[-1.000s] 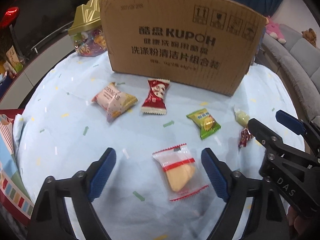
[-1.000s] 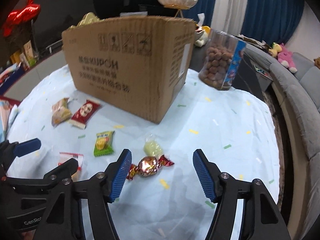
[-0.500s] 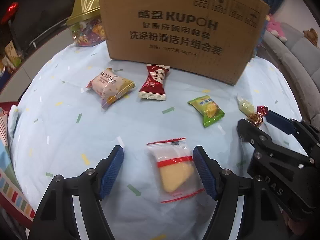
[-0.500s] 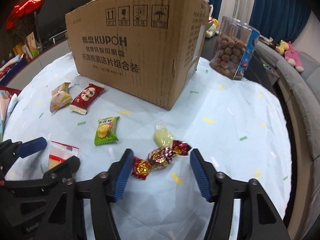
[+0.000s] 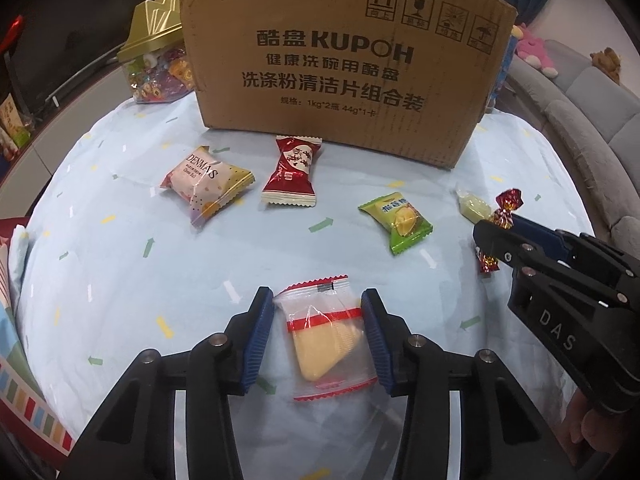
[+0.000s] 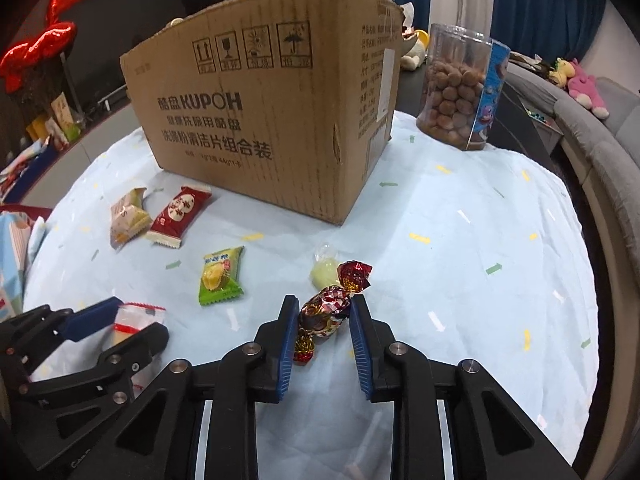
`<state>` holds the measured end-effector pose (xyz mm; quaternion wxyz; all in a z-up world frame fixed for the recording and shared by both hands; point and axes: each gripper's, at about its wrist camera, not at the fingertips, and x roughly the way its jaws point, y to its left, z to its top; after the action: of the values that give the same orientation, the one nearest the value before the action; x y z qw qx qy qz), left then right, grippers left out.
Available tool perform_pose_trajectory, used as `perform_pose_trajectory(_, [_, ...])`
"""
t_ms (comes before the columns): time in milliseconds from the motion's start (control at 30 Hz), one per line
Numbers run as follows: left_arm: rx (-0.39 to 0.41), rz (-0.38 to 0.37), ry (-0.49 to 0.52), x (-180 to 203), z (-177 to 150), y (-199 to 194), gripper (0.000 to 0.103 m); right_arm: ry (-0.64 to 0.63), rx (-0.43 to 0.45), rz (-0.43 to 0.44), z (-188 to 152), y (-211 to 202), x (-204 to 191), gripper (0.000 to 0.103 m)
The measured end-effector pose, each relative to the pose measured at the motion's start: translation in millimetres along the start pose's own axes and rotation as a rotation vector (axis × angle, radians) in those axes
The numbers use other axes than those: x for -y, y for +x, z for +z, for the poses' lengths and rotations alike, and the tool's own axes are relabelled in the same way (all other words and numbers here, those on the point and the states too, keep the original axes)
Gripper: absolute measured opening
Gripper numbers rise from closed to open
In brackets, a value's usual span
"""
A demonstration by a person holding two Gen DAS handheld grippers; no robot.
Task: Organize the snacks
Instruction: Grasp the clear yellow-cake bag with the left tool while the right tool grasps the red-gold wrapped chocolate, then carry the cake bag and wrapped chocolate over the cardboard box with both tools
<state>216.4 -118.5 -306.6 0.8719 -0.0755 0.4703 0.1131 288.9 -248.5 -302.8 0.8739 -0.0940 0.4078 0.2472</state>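
A clear packet (image 5: 326, 340) with a red stripe and a yellow wedge inside lies on the pale blue tablecloth. My left gripper (image 5: 317, 295) straddles it, its jaws closing and both blue pads touching the wrapper's side edges. A red-gold foil candy (image 6: 324, 312) sits between the pads of my right gripper (image 6: 325, 302), which is shut on its middle; its twisted ends stick out. In the left wrist view the right gripper (image 5: 496, 232) comes in from the right, with the foil candy (image 5: 508, 204) at its tip.
A cardboard box (image 5: 340, 60) stands at the back. In front of it lie a pink-yellow packet (image 5: 206, 184), a red packet (image 5: 292, 176), a green packet (image 5: 396, 222) and a pale green candy (image 5: 474, 206). A gold-lidded candy jar (image 5: 160, 64) and a jar of brown balls (image 6: 460, 92) flank the box.
Both grippers' jaws narrowed from wide open. The left pads came in against the clear packet; the right pads closed on the foil candy, which now stands lifted at one end.
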Motion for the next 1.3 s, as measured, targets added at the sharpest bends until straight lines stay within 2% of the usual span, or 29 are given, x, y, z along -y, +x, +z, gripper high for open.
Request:
perform_pose_trajectory(133, [0.012,-0.005,0.021,2,2,-4,0.037,-0.003,0.017,0.0,3,-5,-2,0.027])
perform_pose_trajectory(867, [0.078,-0.013,0.029,-6,19,-29,0.033,0.024,0.1,-0.017,13,-36,-4,0.027])
perform_pose_trajectory(1300, [0.14,-0.031,0.038,-17,36,-54,0.033,0.033,0.143,-0.064,20,-62,-11,0.027])
